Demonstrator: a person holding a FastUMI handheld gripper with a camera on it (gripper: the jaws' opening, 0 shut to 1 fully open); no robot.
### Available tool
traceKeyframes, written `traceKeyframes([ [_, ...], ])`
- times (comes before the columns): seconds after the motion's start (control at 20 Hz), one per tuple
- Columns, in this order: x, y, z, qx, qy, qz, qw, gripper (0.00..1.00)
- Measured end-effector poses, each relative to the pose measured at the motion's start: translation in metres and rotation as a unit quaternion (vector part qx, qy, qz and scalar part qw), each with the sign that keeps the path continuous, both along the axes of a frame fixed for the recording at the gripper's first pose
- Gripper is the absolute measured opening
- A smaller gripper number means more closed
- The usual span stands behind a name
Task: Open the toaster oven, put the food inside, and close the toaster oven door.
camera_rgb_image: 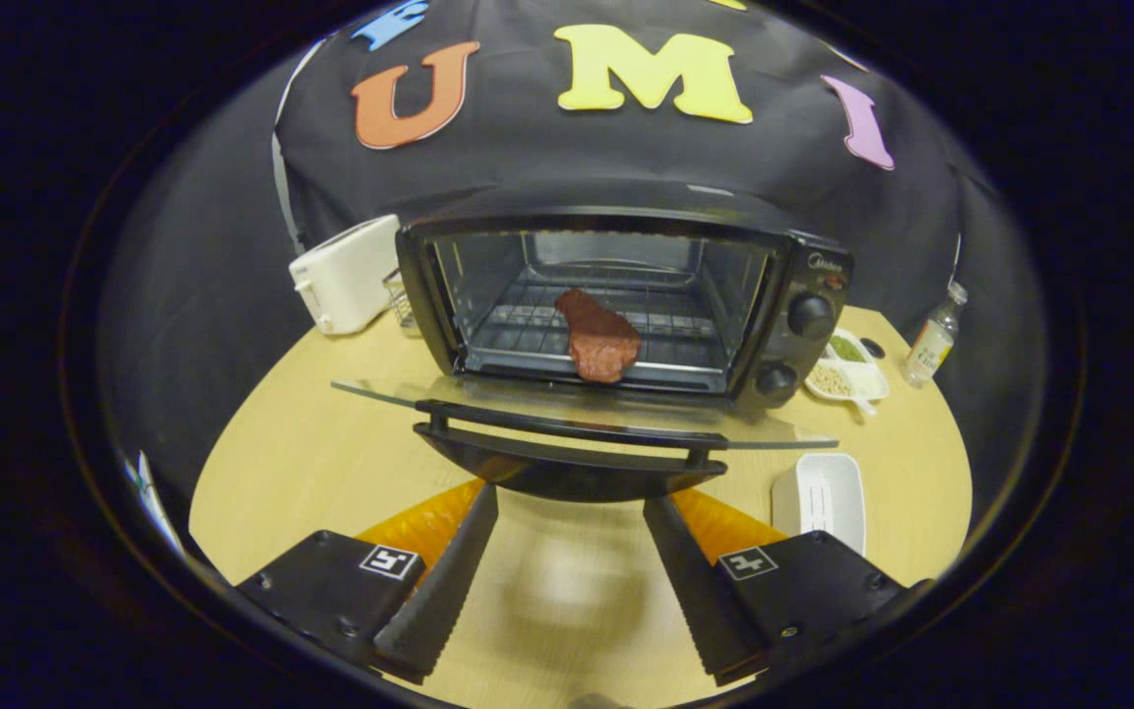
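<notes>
Right now we see the black toaster oven (626, 295) w/ its glass door (577, 409) dropped fully open, lying roughly flat toward us, black bar handle (567, 428) at the near edge. Inside, on the wire rack (685, 330), sits a reddish-brown slab of meat (598, 337); its long axis runs front to back w/ a slight slant, the wider end at the rack's front lip, the narrower end pointing to the back-left. Right of the oven, a white divided dish (848, 369) holds pale grains in one section, green bits in another. A white rectangular tray (820, 497) is near the right finger; contents unclear. A white toaster (346, 274) stands left of the oven, a small clear bottle (931, 340) far right.

Our gripper (567, 502) points straight at the oven, level above the light wooden table (311, 463), fingers spread wide, gripping nothing, tips just short of the door handle.
</notes>
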State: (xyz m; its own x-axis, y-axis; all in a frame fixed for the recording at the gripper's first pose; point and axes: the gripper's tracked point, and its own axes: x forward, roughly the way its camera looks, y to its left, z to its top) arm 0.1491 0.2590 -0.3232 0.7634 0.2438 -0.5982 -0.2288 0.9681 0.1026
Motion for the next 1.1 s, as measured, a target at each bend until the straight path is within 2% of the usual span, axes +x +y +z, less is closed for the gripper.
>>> traceKeyframes([
  [0.55,0.055,-0.001,0.048,0.009,-0.039,0.005,0.999,0.96],
  [0.8,0.049,-0.008,0.051,0.021,-0.039,-0.004,0.999,0.96],
  [1.1,0.025,-0.041,0.066,0.029,-0.057,-0.037,0.997,0.96],
])
